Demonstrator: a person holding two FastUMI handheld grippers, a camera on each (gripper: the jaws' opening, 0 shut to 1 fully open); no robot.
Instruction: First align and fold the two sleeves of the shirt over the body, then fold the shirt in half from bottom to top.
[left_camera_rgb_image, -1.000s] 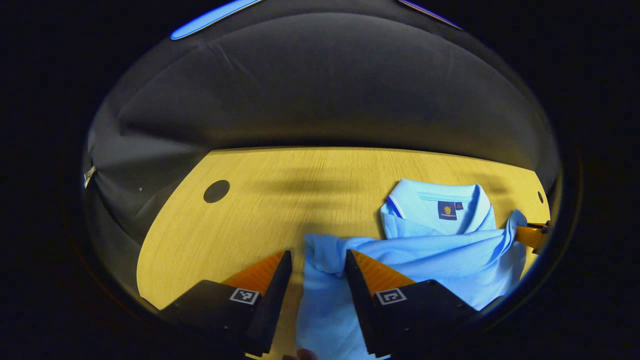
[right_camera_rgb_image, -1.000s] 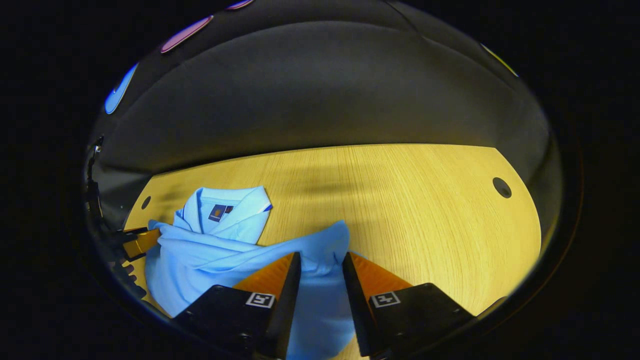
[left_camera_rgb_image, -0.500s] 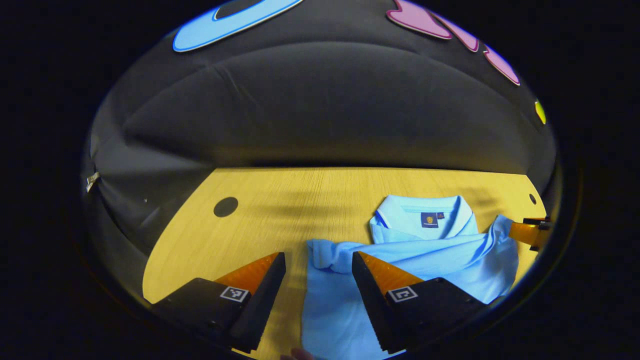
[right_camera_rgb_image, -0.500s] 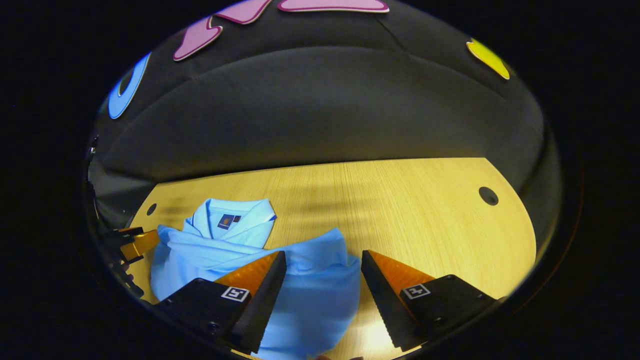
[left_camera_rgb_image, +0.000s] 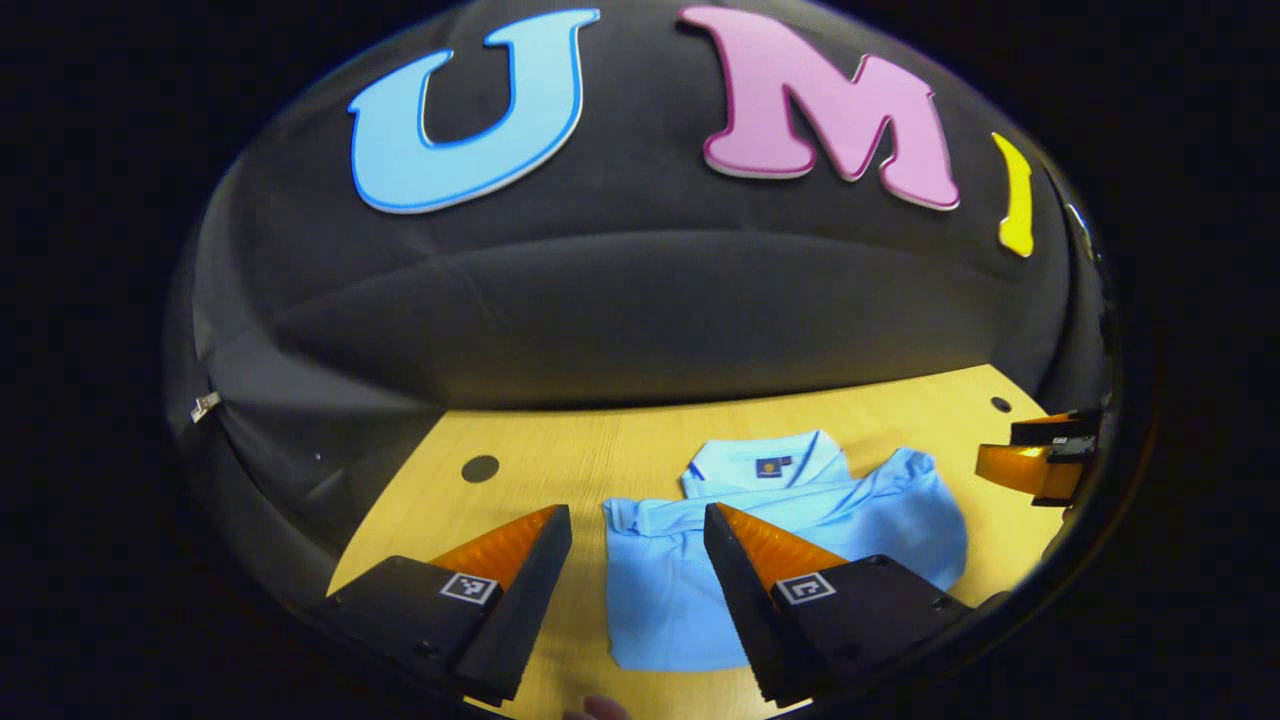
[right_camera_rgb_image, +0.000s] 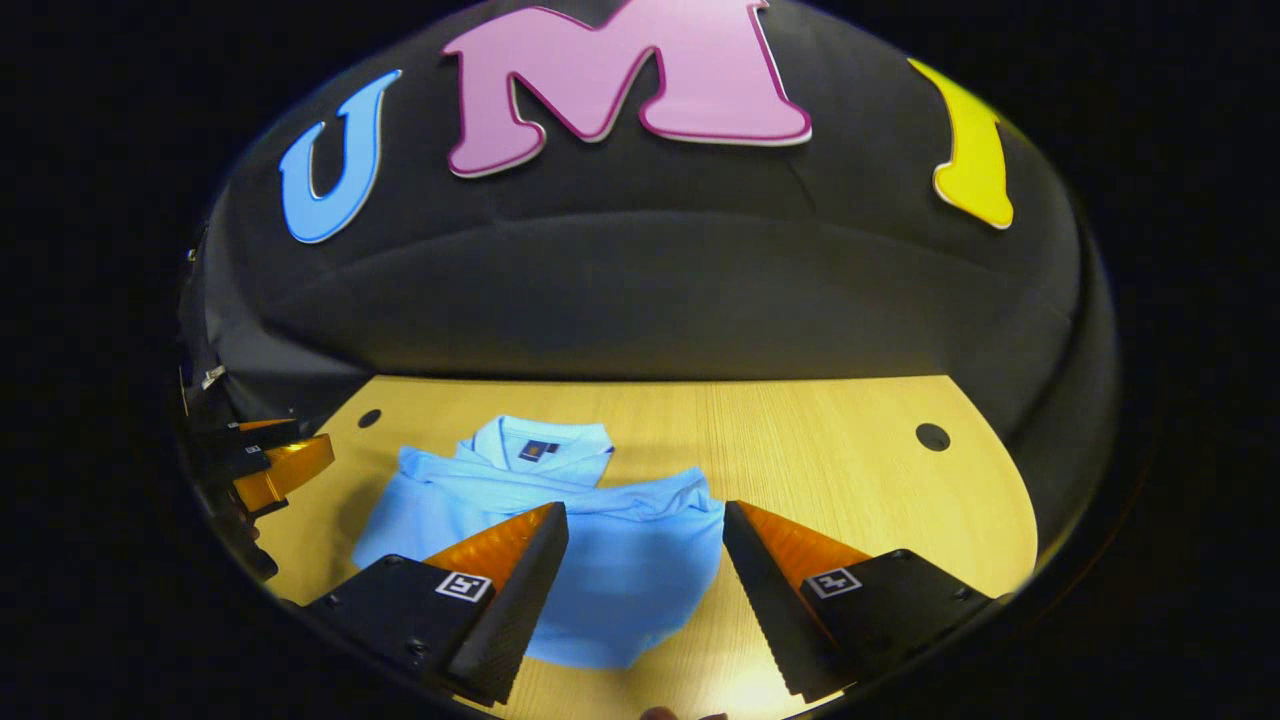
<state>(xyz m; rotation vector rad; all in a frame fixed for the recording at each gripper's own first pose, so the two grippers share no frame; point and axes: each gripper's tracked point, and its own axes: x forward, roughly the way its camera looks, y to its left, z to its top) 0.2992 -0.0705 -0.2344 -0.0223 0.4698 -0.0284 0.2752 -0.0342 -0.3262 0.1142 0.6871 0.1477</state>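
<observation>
left gripper view shows the soft, limp light-blue polo shirt (left_camera_rgb_image: 690, 590) folded on the wooden table (left_camera_rgb_image: 560, 465), both grippers spread apart and empty; grip hems, likely.

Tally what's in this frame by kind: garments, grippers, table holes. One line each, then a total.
Shirts: 1, the light blue shirt lying on the table.
Grippers: 2, left gripper and right gripper, both open above the shirt.
Round table holes: 2.
Total: 5
</observation>
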